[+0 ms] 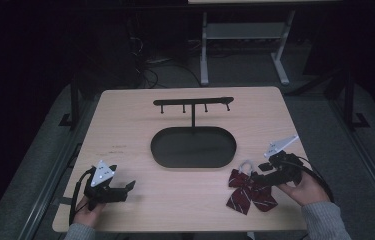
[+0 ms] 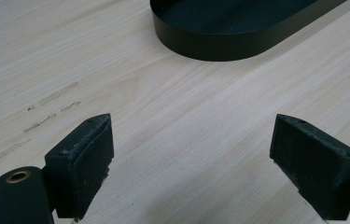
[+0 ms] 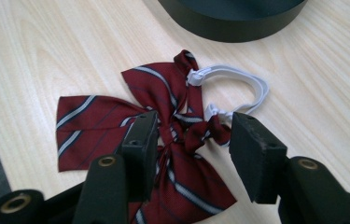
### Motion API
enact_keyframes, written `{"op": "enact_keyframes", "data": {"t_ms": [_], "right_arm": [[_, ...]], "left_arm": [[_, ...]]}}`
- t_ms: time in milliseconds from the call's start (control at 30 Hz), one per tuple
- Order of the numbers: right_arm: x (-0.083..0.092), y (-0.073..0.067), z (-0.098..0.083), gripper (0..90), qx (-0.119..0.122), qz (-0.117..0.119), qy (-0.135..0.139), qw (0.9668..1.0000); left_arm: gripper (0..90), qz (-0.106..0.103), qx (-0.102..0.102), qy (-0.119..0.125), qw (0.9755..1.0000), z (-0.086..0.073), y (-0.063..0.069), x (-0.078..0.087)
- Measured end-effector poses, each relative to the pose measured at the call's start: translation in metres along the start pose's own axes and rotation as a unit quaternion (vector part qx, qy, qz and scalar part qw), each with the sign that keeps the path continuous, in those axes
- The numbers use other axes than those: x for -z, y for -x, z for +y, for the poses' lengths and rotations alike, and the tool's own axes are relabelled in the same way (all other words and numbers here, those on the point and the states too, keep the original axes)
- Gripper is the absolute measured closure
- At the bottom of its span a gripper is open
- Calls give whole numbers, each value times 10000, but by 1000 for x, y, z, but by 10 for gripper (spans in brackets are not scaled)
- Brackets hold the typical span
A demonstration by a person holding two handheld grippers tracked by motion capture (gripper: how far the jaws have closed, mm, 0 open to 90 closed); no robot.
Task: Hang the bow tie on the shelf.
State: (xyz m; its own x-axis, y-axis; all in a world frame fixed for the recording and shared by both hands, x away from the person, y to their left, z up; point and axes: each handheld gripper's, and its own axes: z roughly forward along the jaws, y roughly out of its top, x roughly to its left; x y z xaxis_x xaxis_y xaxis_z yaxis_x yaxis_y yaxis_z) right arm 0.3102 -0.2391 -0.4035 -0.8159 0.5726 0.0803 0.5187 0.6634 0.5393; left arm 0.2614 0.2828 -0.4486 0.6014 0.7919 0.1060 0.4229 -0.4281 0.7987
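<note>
A dark red striped bow tie (image 1: 249,194) (image 3: 163,88) lies flat near the table's front right, and its white elastic loop (image 3: 253,83) (image 1: 245,164) points toward the tray. My right gripper (image 1: 258,174) (image 3: 189,128) is low over the tie, its jaws apart on either side of the centre knot. I see a gap on both sides of the knot and no pad pressing on it. At the front left, my left gripper (image 1: 124,180) (image 2: 191,135) rests wide open above bare wood with nothing between its jaws.
A black oval tray (image 1: 161,150) (image 2: 210,49) (image 3: 238,30) sits mid-table. Rising behind it is a thin post with a black hook rail (image 1: 193,101). Faint scuff marks (image 2: 51,100) show on the light wooden table (image 1: 125,120). Dark floor and a desk frame lie beyond.
</note>
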Motion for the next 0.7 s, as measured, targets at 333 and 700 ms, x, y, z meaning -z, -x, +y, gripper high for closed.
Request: {"op": "enact_keyframes", "data": {"t_ms": [333,700], "right_arm": [[-15,17,20,542,12,26,-258,9997],[-40,38,32,578,-265,-14,-698,9972]], "left_arm": [[133,-21,-109,-61,9999,2,1,-2],[133,-55,-168,-64,9998,2,3,-3]]}}
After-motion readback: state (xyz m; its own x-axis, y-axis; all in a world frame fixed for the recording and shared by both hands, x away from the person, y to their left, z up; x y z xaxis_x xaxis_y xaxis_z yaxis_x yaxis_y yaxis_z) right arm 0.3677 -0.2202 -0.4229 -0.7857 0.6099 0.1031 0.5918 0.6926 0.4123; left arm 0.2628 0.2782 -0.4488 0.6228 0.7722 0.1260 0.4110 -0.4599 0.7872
